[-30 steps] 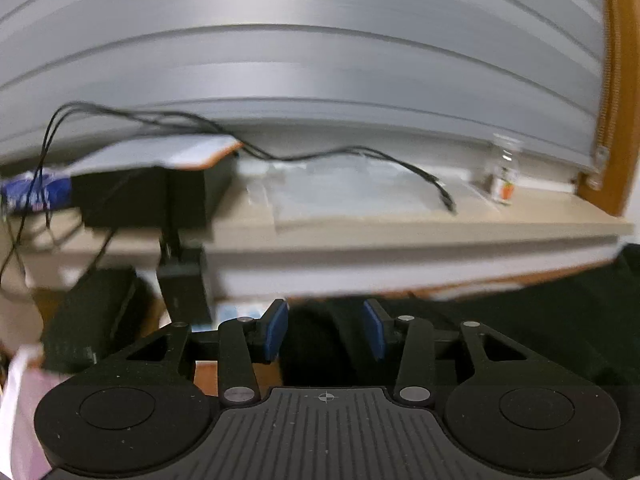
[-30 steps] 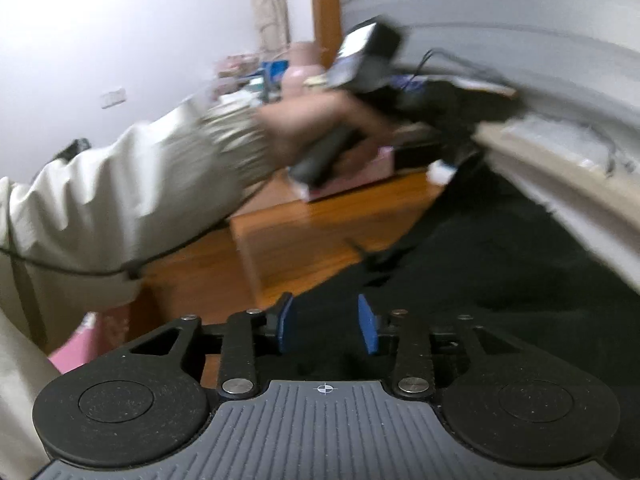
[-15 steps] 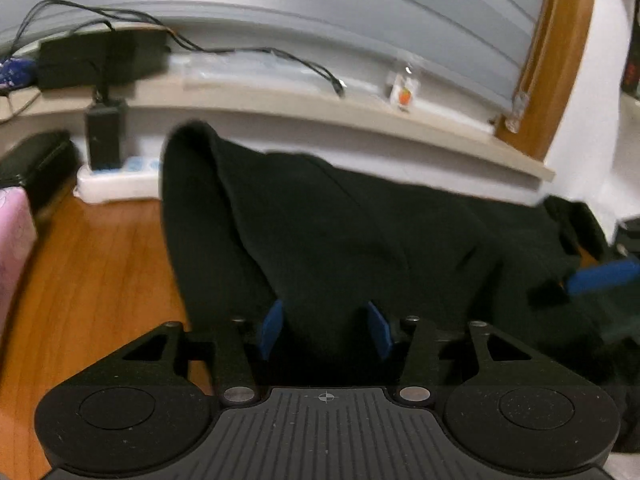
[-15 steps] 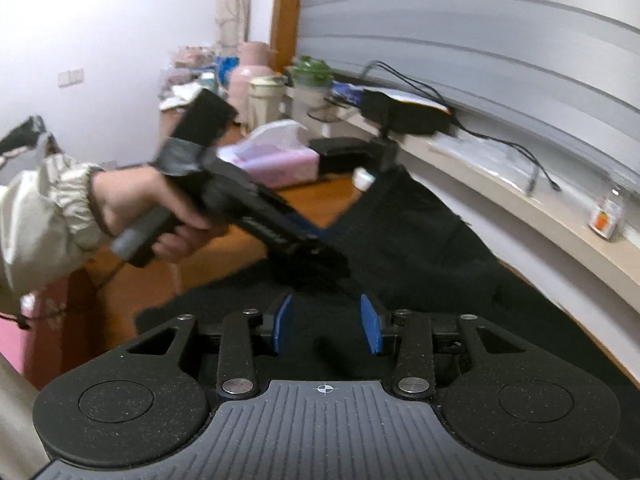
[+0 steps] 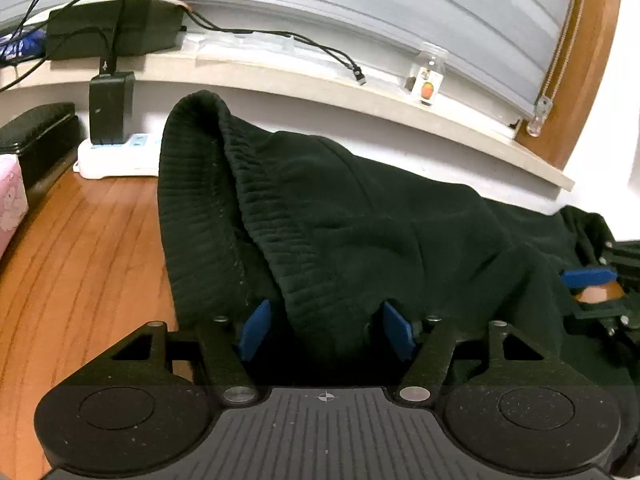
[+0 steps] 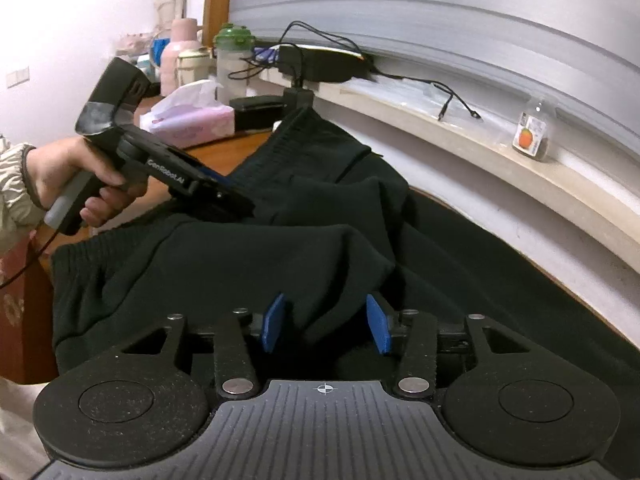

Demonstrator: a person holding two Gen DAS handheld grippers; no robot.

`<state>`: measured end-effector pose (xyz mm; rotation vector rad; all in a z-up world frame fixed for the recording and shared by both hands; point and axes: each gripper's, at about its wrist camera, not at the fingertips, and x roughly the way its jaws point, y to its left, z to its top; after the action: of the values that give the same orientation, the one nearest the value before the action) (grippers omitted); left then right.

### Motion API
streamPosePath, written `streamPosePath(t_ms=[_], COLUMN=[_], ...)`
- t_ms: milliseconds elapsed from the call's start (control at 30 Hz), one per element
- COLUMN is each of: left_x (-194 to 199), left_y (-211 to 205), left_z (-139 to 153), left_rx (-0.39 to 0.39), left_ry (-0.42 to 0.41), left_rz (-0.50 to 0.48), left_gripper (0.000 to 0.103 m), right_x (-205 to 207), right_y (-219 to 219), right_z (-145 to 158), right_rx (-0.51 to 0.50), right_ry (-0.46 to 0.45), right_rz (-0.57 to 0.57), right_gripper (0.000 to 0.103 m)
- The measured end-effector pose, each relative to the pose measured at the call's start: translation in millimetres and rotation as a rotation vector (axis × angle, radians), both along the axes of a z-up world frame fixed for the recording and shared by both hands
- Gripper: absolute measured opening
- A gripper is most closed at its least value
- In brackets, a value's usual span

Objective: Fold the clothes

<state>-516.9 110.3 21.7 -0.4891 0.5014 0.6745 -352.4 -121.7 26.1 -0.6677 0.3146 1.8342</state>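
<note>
- Where each wrist view begins, one black garment [image 5: 400, 240] fills the near field, heaped on a wooden tabletop [image 5: 80, 272] and running along the wall under a ledge [image 5: 360, 96].
- Left gripper [image 5: 326, 330]: two blue pads [image 5: 254, 330] stand apart, with a ribbed hem of the garment bunched between them; the cloth hides the inner pad faces, so contact cannot be told.
- Right gripper [image 6: 324, 326]: two blue pads [image 6: 274, 322] likewise stand apart with a fold of cloth rising between them, the left pad touching it.
- One hand [image 6: 76, 180] with a pale gathered cuff holds the left gripper's handle in the right view; that gripper's tip is lost against the dark cloth.
- In the left view the right gripper shows only as one blue pad and black links at the frame's right edge.
- Middle distance: one pink tissue pack [image 6: 188, 120], one white power strip [image 5: 120, 156] with one black adapter [image 5: 110, 108] plugged in.
- On the ledge: one black box [image 5: 112, 36] with several cables, one small glass bottle [image 5: 428, 76] with an orange label.
- Far: several cups and jars [image 6: 200, 60], too crowded to count; grey slatted blind [image 5: 400, 4], wooden frame [image 5: 588, 60], white wall [image 6: 60, 20].
</note>
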Motion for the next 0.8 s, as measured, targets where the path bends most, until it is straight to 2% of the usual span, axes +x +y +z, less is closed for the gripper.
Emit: streamPosePath(t_ms=[33, 100, 233, 433, 467, 533, 567, 600, 700, 800], left_x=[-3.7, -13.2, -32.1, -60.6, -65.3, -68.0, -65.7, -62.6, -49.1, -21.1], left_y=[0.6, 2.2, 5.3, 10.0, 10.7, 11.0, 11.0, 8.6, 0.5, -5.4], left_z=[2.7, 9.3, 22.5, 42.3, 45.6, 50.0, 51.2, 54.5, 66.1, 75.5], left_rx=[0.005, 0.016, 0.038, 0.070, 0.076, 0.090, 0.100, 0.121, 0.179, 0.208], left_ry=[0.003, 0.012, 0.030, 0.057, 0.062, 0.072, 0.069, 0.062, 0.034, -0.003], left_rz=[0.006, 0.023, 0.055, 0.104, 0.112, 0.134, 0.143, 0.150, 0.153, 0.096], left_gripper=[0.037, 0.011, 0.007, 0.009, 0.011, 0.027, 0.045, 0.059, 0.074, 0.079], right_x=[2.1, 7.1, 19.9, 43.9, 49.5, 66.7, 77.4, 88.1, 125.1, 164.1], right_y=[-1.7, -5.6, -13.8, -30.5, -33.0, -37.5, -40.7, -44.0, -56.6, -71.9], right_z=[-0.5, -0.2, 3.2, 8.1, 7.6, 5.9, 5.1, 4.4, 3.4, 1.2], right_rx=[0.002, 0.007, 0.020, 0.041, 0.041, 0.036, 0.038, 0.040, 0.045, 0.037], right_ry=[0.002, 0.013, 0.038, 0.018, 0.013, 0.012, 0.012, 0.012, 0.019, 0.020], right_rz=[-0.004, -0.011, -0.021, -0.069, -0.081, -0.121, -0.146, -0.171, -0.248, -0.324], right_gripper=[0.046, 0.046, 0.046, 0.046, 0.046, 0.046, 0.047, 0.047, 0.048, 0.052])
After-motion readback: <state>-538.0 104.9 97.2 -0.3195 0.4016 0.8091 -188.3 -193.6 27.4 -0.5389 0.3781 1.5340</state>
